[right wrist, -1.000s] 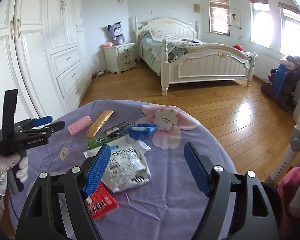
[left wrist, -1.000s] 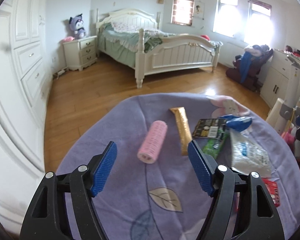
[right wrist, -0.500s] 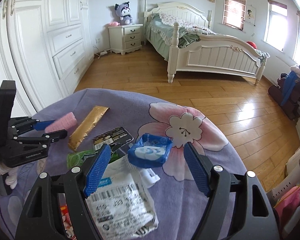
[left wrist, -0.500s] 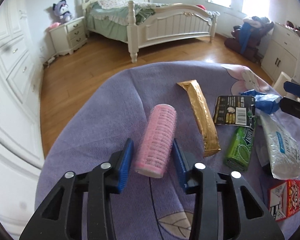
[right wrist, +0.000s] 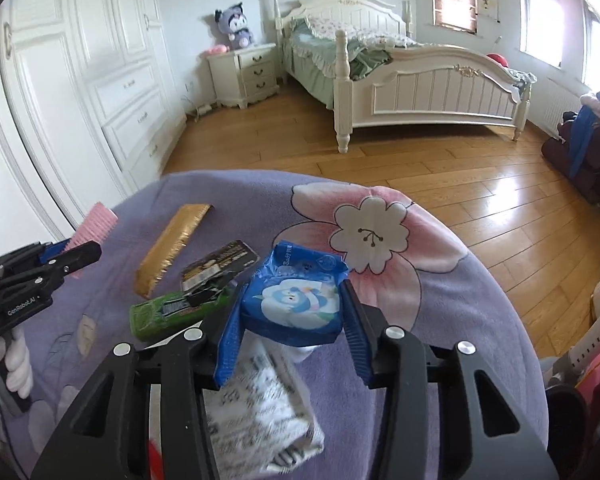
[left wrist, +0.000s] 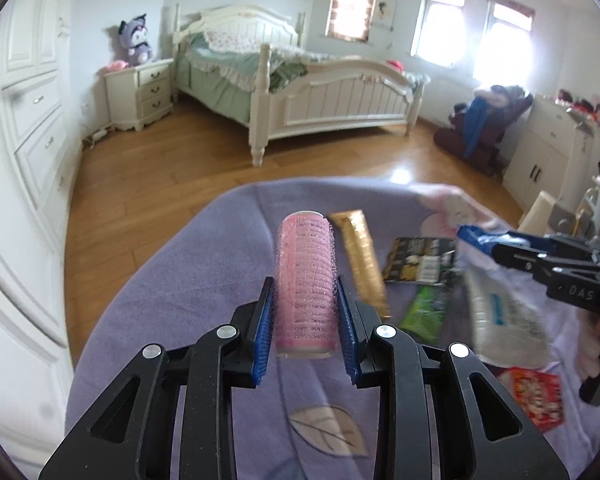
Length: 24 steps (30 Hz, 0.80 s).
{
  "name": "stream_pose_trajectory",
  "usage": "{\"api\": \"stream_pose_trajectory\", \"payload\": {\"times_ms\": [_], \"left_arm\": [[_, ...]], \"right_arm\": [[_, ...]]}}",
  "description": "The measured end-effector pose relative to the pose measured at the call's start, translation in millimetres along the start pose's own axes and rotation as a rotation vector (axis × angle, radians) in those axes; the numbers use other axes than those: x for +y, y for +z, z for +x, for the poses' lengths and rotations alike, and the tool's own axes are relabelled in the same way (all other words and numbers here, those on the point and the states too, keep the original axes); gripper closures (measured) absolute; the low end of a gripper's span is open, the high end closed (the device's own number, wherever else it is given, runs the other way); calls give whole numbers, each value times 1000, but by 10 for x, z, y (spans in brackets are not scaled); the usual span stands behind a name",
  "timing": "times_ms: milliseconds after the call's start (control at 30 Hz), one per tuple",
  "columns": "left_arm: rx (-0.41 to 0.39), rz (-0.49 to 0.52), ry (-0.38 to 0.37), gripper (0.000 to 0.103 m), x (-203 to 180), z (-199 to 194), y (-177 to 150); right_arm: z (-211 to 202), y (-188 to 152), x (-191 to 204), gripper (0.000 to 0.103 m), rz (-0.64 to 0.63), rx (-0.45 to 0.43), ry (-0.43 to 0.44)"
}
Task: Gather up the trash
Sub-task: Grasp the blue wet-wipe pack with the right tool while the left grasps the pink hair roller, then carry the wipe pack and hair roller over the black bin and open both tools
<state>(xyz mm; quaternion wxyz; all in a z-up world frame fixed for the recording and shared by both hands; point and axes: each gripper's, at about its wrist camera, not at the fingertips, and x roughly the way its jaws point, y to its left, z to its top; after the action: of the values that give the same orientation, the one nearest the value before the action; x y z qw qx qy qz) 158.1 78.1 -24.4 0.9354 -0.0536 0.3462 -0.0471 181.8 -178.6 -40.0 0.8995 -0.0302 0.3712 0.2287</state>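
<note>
Over on the left, the left gripper (left wrist: 305, 312) has its blue pads pressed against both sides of a pink hair roller (left wrist: 305, 280), which sticks out forward between the fingers and looks lifted a little off the purple cloth (left wrist: 204, 264) that covers the round table. Just to the right of the roller a gold wrapper (left wrist: 363, 256) lies flat on the cloth, and past it sit a black packet (left wrist: 418, 260) and a green wrapper (left wrist: 424, 312), the green one nearer the table's front edge. Further right there is a white plastic bag (right wrist: 260, 400) with printed text, crumpled, and a red packet (left wrist: 534, 398) close to the edge. At the right side, the right gripper (right wrist: 290, 320) is clamped on a blue tissue pack (right wrist: 296, 300) with a cartoon figure on it, held just above the white bag. Beyond that pack, a big pink flower (right wrist: 370, 232) is printed on the cloth.
</note>
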Motion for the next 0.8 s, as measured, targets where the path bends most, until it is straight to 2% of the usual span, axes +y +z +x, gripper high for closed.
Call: {"api": "stream_pose_trajectory", "payload": {"times_ms": [200, 333, 467, 600, 800], "left_arm": [[-90, 4, -80, 73, -425, -455, -41], [-115, 29, -117, 73, -792, -647, -99], [-106, 85, -143, 73, -1176, -736, -152], [-97, 127, -188, 73, -1574, -779, -225], [-84, 207, -284, 73, -2195, -824, -346]], "right_arm": [[-611, -189, -15, 58, 70, -159, 83], [-982, -279, -67, 58, 100, -244, 84], [-1327, -423, -144, 58, 84, -306, 44], [-1575, -613, -274, 58, 65, -331, -15], [-1885, -864, -569, 58, 99, -367, -110]]}}
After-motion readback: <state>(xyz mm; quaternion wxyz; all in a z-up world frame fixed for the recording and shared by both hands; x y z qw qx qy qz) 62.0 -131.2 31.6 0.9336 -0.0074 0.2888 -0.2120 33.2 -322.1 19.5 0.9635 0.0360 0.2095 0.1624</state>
